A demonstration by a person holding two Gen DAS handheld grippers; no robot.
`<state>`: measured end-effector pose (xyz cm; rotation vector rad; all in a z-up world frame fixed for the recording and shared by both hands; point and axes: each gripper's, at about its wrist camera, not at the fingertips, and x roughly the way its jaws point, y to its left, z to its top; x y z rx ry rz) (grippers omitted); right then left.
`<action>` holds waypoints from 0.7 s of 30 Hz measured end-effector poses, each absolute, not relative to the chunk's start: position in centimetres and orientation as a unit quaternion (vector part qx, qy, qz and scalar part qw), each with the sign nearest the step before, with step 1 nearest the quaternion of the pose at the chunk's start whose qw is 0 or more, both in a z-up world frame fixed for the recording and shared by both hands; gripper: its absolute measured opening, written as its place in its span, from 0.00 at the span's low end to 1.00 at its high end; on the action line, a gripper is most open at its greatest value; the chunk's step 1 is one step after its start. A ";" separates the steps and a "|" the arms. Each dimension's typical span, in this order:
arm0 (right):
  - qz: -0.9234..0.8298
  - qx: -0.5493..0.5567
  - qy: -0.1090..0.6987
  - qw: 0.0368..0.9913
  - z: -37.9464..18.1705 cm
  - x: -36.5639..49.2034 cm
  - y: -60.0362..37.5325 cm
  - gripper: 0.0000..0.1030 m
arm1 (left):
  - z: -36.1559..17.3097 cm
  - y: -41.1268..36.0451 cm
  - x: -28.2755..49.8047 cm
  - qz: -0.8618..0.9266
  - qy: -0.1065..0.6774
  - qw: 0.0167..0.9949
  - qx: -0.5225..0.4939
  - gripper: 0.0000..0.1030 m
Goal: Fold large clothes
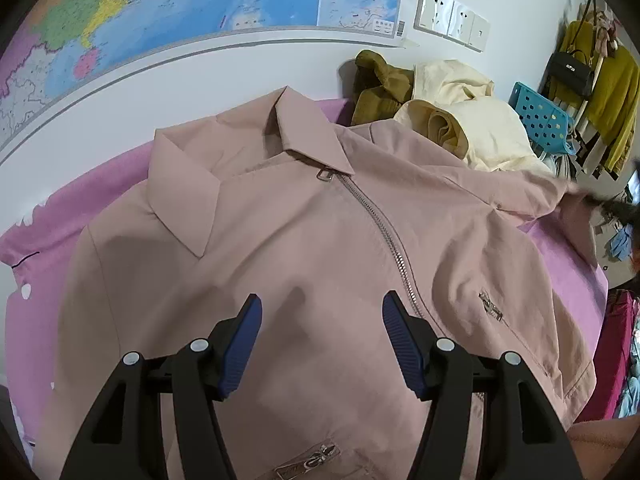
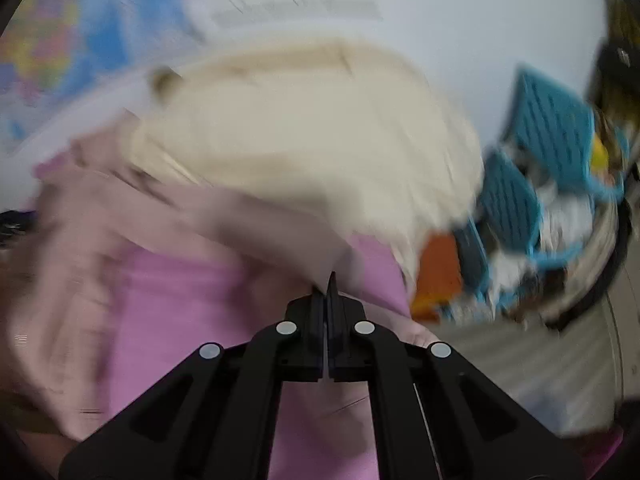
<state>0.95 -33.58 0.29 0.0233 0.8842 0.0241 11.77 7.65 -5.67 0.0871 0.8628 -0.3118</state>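
A dusty-pink zip jacket (image 1: 304, 240) lies front-up on a pink sheet (image 1: 68, 208), collar toward the wall. My left gripper (image 1: 322, 314) hovers over its lower front, open, with nothing between the blue pads (image 1: 240, 348). The jacket's right sleeve (image 1: 532, 196) stretches out to the right toward a dark blurred shape. The right wrist view is motion-blurred. In it my right gripper (image 2: 328, 280) is shut, and a band of the pink sleeve (image 2: 224, 220) runs up to its tips, lifted above the sheet (image 2: 192, 300).
A pile of cream (image 1: 492, 136) and olive (image 1: 380, 92) clothes sits by the wall behind the jacket. A blue perforated basket (image 1: 540, 116) and a rack of hanging clothes (image 1: 612, 96) stand at right. A map (image 1: 160, 12) covers the wall.
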 end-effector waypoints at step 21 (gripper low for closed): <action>0.309 -0.363 0.352 0.805 11.1 4.4 -0.7 0.52 | -5.3 14.2 9.8 -0.110 0.390 0.914 -0.031 0.60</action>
